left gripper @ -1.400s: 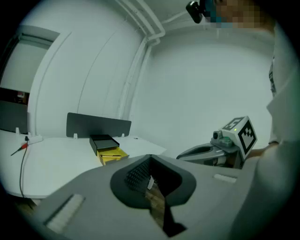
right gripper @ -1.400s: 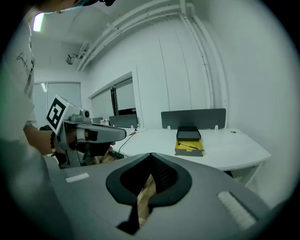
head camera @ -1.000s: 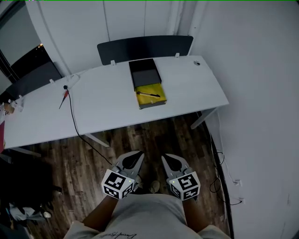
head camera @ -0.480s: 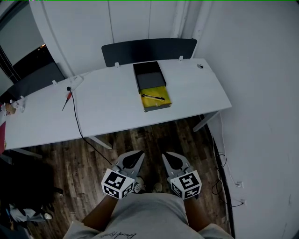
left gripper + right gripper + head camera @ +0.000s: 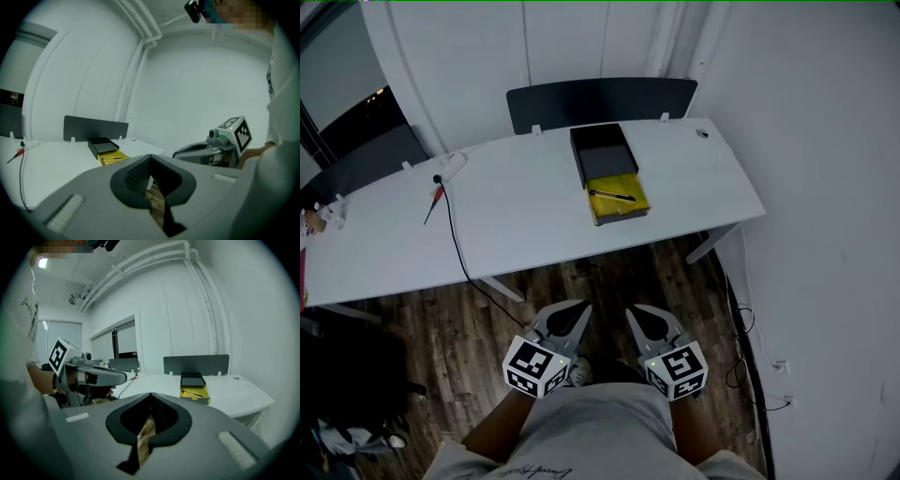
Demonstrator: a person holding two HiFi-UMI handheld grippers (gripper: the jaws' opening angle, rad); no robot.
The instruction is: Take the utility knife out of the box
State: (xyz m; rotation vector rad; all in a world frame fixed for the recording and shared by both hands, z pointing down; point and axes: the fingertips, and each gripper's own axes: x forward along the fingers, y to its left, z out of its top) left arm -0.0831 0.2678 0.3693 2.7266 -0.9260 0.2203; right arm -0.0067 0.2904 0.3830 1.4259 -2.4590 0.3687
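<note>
An open box (image 5: 617,185) lies on the white table (image 5: 516,211), its black lid part toward the wall and a yellow-lined tray in front. A thin dark utility knife (image 5: 611,196) rests across the yellow lining. The box also shows far ahead in the left gripper view (image 5: 107,152) and the right gripper view (image 5: 194,387). My left gripper (image 5: 573,313) and right gripper (image 5: 641,317) hang side by side over the wooden floor, well short of the table. Both have their jaws shut with nothing between them.
A red-handled tool (image 5: 434,196) and a black cable (image 5: 455,244) lie on the table's left part. A dark screen (image 5: 602,99) stands along its far edge. A small object (image 5: 701,133) sits at the far right corner. A white wall (image 5: 825,187) is close on the right.
The table and box have slid slightly right and down in the head view as I come closer. Both grippers keep the same pose, shut.
</note>
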